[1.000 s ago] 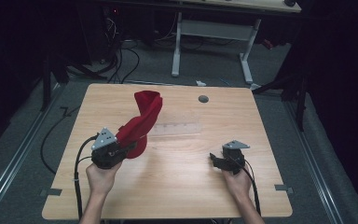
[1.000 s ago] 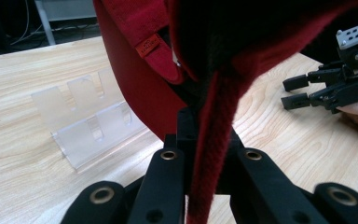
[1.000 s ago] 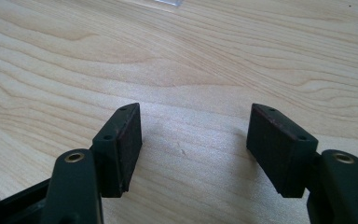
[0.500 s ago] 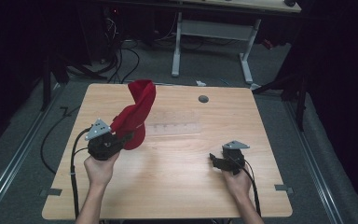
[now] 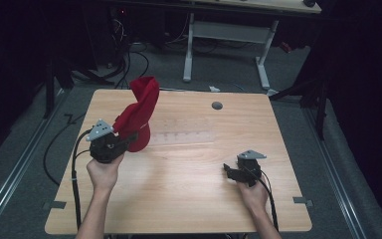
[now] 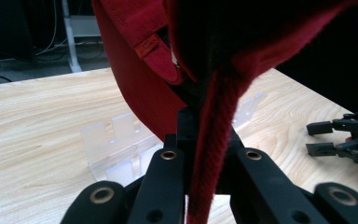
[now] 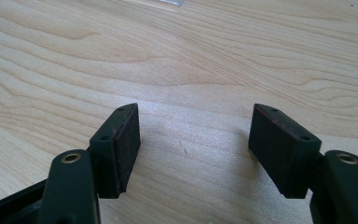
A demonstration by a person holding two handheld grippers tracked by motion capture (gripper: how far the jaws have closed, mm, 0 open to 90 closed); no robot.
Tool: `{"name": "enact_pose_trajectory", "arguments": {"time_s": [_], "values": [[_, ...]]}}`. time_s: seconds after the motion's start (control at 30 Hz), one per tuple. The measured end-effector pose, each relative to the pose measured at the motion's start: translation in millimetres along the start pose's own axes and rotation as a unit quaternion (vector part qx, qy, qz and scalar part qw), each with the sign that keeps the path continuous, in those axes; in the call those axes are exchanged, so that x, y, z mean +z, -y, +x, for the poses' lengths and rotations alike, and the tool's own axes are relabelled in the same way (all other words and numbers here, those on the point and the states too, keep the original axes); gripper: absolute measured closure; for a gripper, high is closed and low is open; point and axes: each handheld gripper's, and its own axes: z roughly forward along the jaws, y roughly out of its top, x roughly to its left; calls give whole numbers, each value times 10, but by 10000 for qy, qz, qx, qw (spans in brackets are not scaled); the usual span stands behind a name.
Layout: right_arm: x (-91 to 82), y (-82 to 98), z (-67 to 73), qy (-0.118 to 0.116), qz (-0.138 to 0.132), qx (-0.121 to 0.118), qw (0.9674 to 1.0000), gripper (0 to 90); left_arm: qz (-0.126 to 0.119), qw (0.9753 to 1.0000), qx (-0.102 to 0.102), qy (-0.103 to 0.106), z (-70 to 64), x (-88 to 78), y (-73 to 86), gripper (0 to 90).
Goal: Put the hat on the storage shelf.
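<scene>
A red cloth (image 5: 140, 107) with a stitched hem hangs twisted above the left part of the wooden table (image 5: 179, 199). My left gripper (image 5: 129, 137) is shut on its lower edge. In the left gripper view the cloth (image 6: 140, 93) drapes close over the jaws, and a thick folded hem runs down between them at my left gripper (image 6: 205, 135). My right gripper (image 5: 227, 172) rests low at the table's front right, open with nothing between its pads (image 7: 126, 140). In the right gripper view it (image 7: 193, 140) faces bare wood. It also appears at the right edge of the left gripper view (image 6: 317, 137).
A clear plastic stand (image 5: 186, 135) lies on the table just right of the cloth; it shows behind the jaws as the clear stand (image 6: 116, 140). A round grey grommet (image 5: 217, 105) sits near the far edge. Desks, cables and dark floor surround the table.
My left gripper has moved left and slightly up with the red cloth, which now stands taller and more twisted. The right gripper has stayed put.
</scene>
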Motion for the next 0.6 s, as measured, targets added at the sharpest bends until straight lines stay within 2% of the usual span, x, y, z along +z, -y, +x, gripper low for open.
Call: {"name": "enact_pose_trajectory", "arguments": {"time_s": [0.27, 0.6], "values": [[0, 0, 0, 0, 1, 0, 10000, 340, -72, 9998, 143, -90, 37, 109, -74, 852], [0, 0, 1, -4, 2, -2, 10000, 339, -169, 9995, 126, -216, 145, 215, -132, 851]]}}
